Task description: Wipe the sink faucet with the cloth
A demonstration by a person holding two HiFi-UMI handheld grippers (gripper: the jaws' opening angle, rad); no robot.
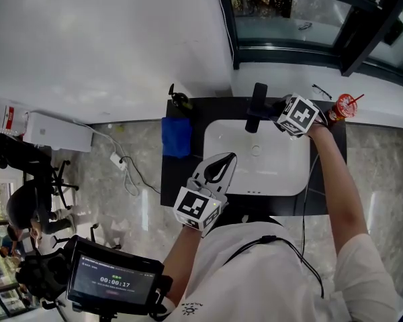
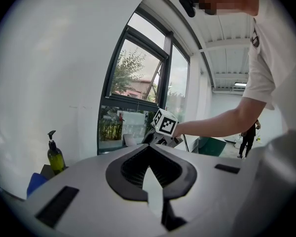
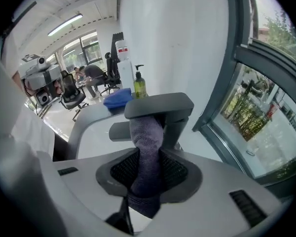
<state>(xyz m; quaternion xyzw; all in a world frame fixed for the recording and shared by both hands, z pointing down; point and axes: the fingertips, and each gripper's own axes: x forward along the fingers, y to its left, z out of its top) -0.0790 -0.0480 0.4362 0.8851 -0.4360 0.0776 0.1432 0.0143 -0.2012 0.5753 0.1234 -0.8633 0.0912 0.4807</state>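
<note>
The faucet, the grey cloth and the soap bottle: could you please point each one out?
faucet (image 3: 177, 104), right gripper view, on its top lever.
grey cloth (image 3: 147, 147), right gripper view, on its bunched middle.
soap bottle (image 3: 139, 89), right gripper view, on its green body.

My head camera looks steeply down over the sink (image 1: 213, 161) from well above. Left gripper camera sits low, facing roughly level toward the window (image 2: 138, 78). Right gripper camera is tight on the faucet (image 3: 160, 104), facing back into the room. Both catch a soap bottle (image 2: 55, 158) (image 3: 139, 87), probably the same one.
</note>
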